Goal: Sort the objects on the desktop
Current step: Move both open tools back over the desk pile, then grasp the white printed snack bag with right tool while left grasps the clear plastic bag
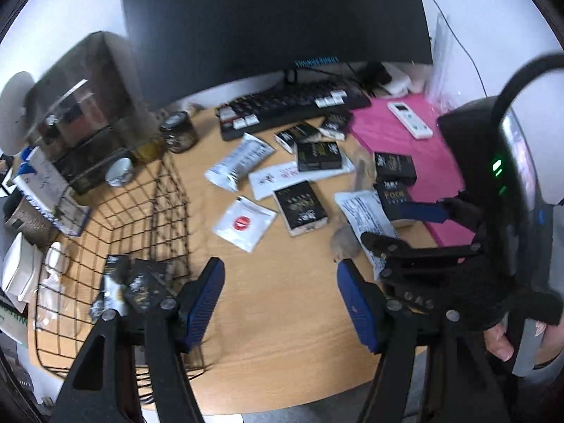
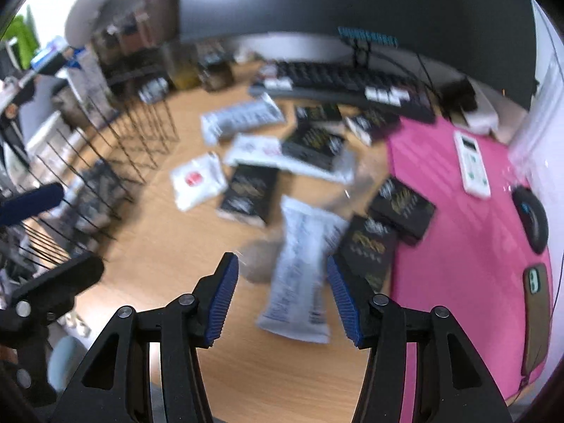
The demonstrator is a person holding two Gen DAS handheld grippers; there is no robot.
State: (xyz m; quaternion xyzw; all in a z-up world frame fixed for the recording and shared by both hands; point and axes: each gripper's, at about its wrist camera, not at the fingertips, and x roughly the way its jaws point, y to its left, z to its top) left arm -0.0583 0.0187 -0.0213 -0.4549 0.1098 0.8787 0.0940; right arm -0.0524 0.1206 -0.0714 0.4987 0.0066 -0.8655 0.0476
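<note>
Black boxes with gold print and white sachets lie scattered on the wooden desk (image 1: 282, 352). One black box (image 1: 301, 208) lies mid-desk beside a red-dot sachet (image 1: 243, 227). The black wire basket (image 1: 116, 218) at the left holds two or three black boxes (image 1: 141, 285). My left gripper (image 1: 280, 303) hangs open over bare wood next to the basket, with nothing between its fingers. My right gripper (image 2: 282, 292) is open above a printed white sachet (image 2: 299, 282) that lies flat on the desk; the pads do not touch it. The same black box (image 2: 252, 190) lies just beyond.
A dark monitor (image 1: 275, 17) and keyboard (image 1: 292, 105) stand at the back. A pink mat (image 2: 458, 211) on the right carries a white remote (image 2: 472, 162), a mouse (image 2: 532, 218) and a phone (image 2: 535, 313). A clear organiser (image 1: 91, 105) and a jar (image 1: 179, 132) stand behind the basket.
</note>
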